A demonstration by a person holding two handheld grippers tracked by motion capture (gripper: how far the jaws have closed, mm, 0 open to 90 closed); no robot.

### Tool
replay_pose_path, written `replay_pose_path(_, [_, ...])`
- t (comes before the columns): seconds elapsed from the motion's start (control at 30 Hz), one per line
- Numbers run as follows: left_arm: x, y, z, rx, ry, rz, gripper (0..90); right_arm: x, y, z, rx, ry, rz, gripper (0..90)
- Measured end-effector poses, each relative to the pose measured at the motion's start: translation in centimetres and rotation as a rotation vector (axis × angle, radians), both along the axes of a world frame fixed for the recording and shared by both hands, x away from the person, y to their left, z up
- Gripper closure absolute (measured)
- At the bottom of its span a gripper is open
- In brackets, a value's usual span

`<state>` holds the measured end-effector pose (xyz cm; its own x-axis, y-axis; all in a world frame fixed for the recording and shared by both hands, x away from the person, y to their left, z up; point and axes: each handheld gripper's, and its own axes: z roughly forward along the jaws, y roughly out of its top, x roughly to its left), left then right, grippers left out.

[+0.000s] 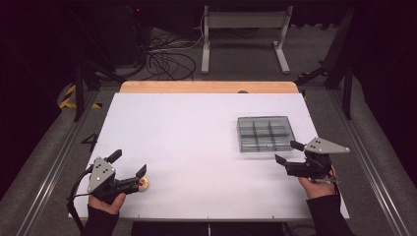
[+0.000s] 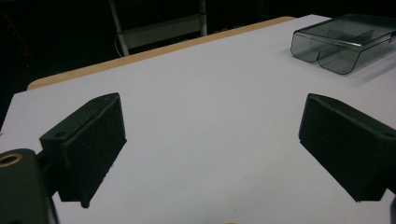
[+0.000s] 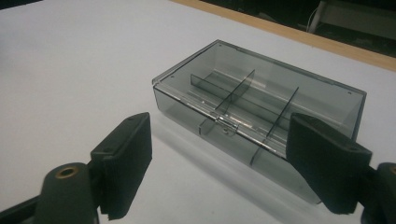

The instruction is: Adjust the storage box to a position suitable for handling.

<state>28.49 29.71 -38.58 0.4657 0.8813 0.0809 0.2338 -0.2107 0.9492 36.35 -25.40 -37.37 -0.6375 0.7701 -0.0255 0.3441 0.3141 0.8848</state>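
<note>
the smoky grey transparent plastic compartment box (image 3: 259,109) lies closed on the white table (image 1: 196,132), just ahead of the right gripper (image 1: 290,153), its long latch side facing the jaws. those jaws stand spread with nothing between them. the left gripper (image 1: 130,163), well apart from the box, also has its jaws spread and empty, by a small round red-and-tan piece (image 1: 143,184). the box is rigid and glossy with thin inner dividers; the jaw pads look matte and rubbery.
</note>
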Motion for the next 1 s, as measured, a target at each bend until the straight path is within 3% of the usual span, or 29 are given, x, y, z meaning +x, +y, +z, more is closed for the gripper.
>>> replay_pose_path(0.2, [0.0,0.0,0.0,0.001,-0.002,0.001,7.7,0.7,0.4,0.7,-0.015,-0.017,-0.003,23.7])
replay_pose_path(0.77, [0.0,0.0,0.0,0.002,0.001,0.002,7.7,2.6,0.2,1.4,-0.015,0.004,-0.009,22.6])
replay_pose_path(0.87, [0.0,0.1,0.0,0.002,-0.001,0.003,7.8,2.6,0.2,1.5,-0.020,0.007,-0.025,27.6])
replay_pose_path(0.9, [0.0,0.1,0.0,0.003,-0.001,0.003,7.7,2.6,0.1,1.6,-0.040,-0.009,-0.049,36.4])
replay_pose_path(0.97, [0.0,0.1,0.0,0.003,-0.001,0.002,7.8,2.6,0.1,1.7,-0.047,-0.011,-0.057,40.7])
replay_pose_path(1.0, [0.0,0.1,0.0,0.003,-0.001,0.003,7.8,2.8,0.2,1.7,-0.070,-0.002,-0.085,49.7])
